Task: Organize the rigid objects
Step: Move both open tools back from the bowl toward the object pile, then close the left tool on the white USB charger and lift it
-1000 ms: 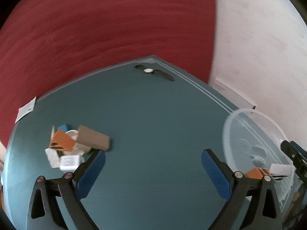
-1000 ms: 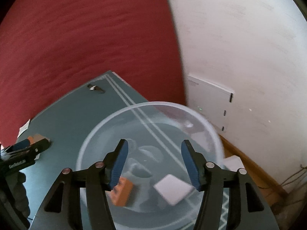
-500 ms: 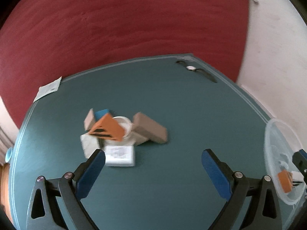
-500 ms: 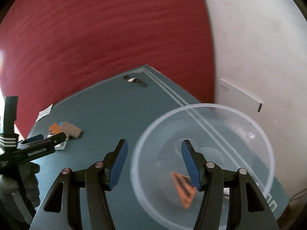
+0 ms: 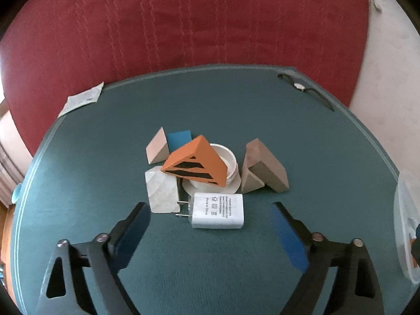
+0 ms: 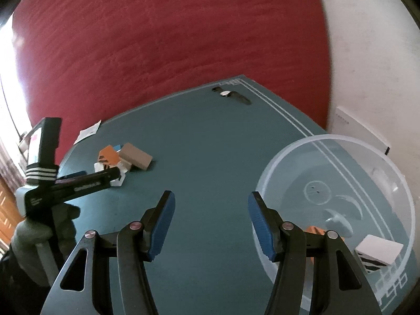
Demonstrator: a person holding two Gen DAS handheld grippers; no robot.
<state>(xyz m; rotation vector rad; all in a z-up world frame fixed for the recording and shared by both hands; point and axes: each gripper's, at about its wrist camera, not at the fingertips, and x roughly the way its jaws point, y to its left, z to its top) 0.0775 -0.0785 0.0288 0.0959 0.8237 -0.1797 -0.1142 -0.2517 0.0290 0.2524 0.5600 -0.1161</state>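
Left gripper [image 5: 210, 225] swings from bowl [image 6: 338, 141] to pile, jaws spread, narrowing around nothing | charger [image 5: 218, 210] next, likely | right gripper [image 6: 210, 223] parted, empty

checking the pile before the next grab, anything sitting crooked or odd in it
Yes: the orange wedge is propped tilted on the rim of the small white dish, not flat on the table. The grey blocks lean on each other beside it.

Sitting in the tabletop pile: one orange striped wedge [image 5: 195, 161], one white charger [image 5: 218, 210], one blue block [image 5: 179, 139], four pale blocks, one white cup [image 5: 228, 161]. One watch [image 5: 299, 86] is lying far right.
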